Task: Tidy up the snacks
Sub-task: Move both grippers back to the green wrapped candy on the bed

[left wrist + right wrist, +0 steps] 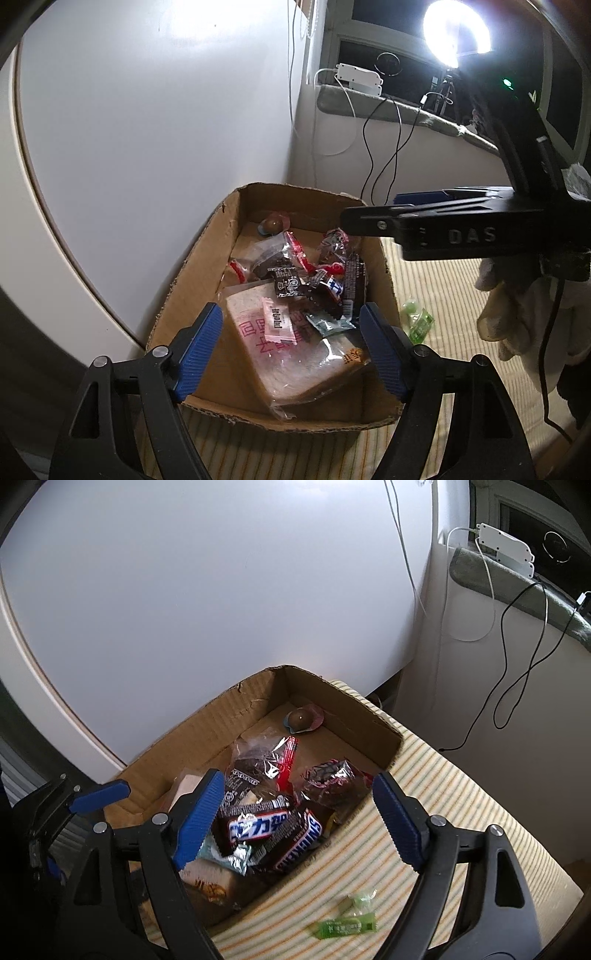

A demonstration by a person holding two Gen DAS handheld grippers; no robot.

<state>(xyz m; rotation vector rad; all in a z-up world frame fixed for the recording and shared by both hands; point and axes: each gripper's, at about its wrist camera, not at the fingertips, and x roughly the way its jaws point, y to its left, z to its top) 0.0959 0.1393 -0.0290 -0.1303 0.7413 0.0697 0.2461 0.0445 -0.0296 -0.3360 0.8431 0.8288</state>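
A cardboard box [258, 701] on a striped mat [461, 794] holds most snacks [273, 827]. Two green candies [349, 917] lie outside, still to go in. Left gripper [291, 347] and right gripper [299, 819] hover, jaws apart, empty.

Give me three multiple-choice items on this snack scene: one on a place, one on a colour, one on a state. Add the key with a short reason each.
1. Where do the green candies lie?
A. inside the cardboard box
B. on the striped mat beside the box
C. on the windowsill

2. What colour are the pads on both tongs?
A. blue
B. red
C. yellow

3. How do the right tongs stand?
A. shut on the Snickers bar
B. shut on a green candy
C. open, holding nothing

Key: B, they rest on the striped mat outside the cardboard box. A, blue ribbed pads show in both views. C, the pads stand wide apart above the Snickers bar, touching nothing.
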